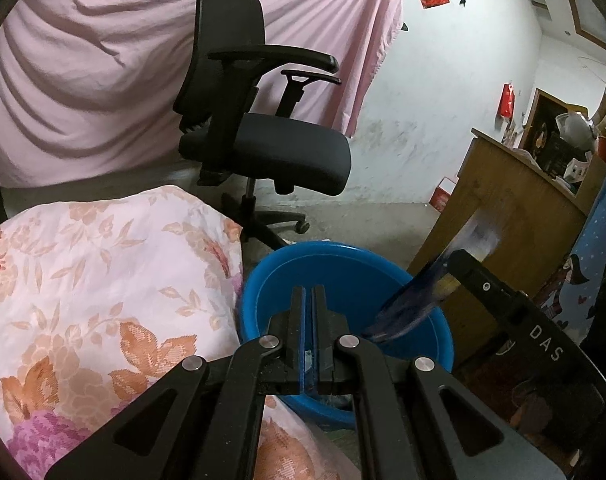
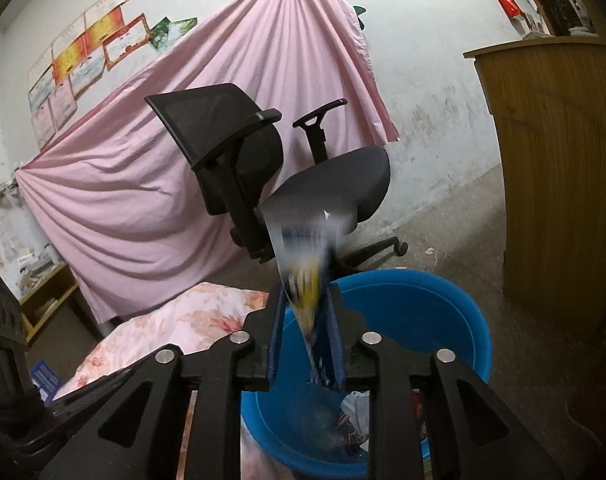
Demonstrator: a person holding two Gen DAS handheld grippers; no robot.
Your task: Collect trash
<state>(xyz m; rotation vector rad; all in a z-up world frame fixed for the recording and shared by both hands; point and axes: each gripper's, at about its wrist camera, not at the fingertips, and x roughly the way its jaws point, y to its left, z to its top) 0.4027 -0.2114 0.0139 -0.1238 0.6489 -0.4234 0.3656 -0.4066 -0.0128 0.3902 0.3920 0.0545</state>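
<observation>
A blue plastic basin (image 1: 343,280) sits on the floor beside the bed; it also shows in the right wrist view (image 2: 435,312) with several scraps of trash at its bottom (image 2: 355,412). My left gripper (image 1: 309,292) is shut and empty, over the basin's near rim. My right gripper (image 2: 307,296) has its jaws parted above the basin; a blurred blue, yellow and silver wrapper (image 2: 307,264) is between its fingers, slipping down. In the left wrist view the right gripper (image 1: 451,260) and wrapper (image 1: 407,304) hang over the basin's right rim.
A floral quilt (image 1: 95,288) lies left of the basin. A black office chair (image 1: 263,140) stands behind it before a pink hung sheet (image 1: 83,60). A wooden cabinet (image 1: 503,220) stands to the right, also in the right wrist view (image 2: 559,160).
</observation>
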